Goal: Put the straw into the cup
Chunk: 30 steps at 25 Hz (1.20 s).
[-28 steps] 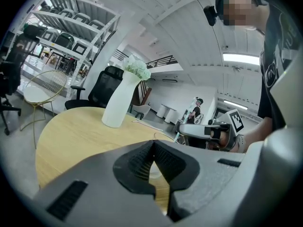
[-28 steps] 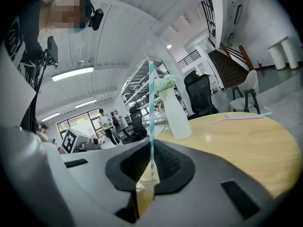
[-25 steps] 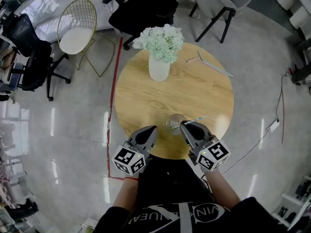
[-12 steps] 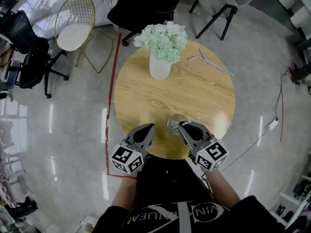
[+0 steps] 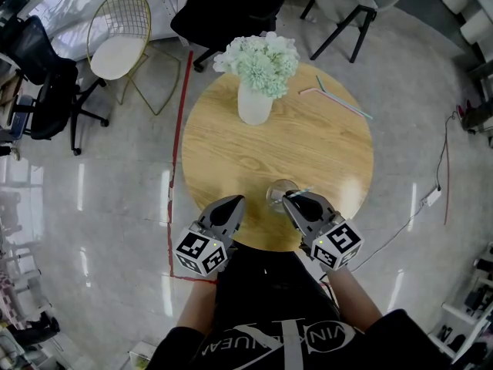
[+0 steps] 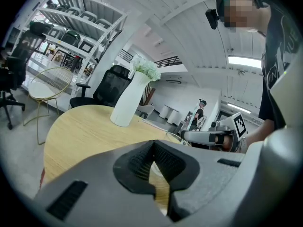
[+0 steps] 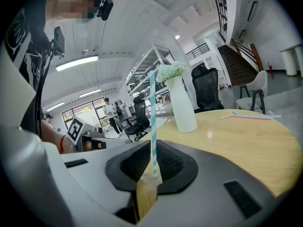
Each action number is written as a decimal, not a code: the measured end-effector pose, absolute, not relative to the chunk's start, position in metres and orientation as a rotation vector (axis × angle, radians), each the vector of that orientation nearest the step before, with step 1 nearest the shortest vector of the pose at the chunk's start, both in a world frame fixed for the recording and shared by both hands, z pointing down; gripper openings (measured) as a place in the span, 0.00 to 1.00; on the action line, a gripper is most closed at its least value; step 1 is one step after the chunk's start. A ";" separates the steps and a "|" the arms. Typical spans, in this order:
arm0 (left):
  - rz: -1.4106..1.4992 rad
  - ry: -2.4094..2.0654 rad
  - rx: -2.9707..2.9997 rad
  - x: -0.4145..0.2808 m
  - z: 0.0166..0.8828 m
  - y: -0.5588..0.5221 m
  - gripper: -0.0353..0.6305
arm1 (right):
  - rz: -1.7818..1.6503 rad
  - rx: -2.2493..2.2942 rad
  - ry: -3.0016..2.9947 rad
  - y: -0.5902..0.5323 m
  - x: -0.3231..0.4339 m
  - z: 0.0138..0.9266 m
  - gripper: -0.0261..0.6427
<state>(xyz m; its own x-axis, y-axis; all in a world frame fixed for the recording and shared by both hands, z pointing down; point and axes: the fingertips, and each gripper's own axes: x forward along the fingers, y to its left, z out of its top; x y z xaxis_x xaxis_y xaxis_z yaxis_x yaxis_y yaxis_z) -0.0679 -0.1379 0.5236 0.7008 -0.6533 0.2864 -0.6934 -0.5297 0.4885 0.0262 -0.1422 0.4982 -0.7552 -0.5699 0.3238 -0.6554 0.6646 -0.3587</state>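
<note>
Between right gripper jaws, straw

Table is light wood grain with a soft sheen, cup is clear see-through stuff, vase looks matt white, straw smooth, floor glossy polished grey.

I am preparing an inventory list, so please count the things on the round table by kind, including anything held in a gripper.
Vase with flowers: 1
Clear cup: 1
Straws: 3 (pink straw and teal straw lying loose; striped straw pinched in the right gripper)
Total: 5
</note>
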 end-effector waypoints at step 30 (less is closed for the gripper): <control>0.074 -1.030 2.313 -0.076 0.521 -0.125 0.06 | 0.515 0.993 -2.643 -0.142 0.031 0.497 0.15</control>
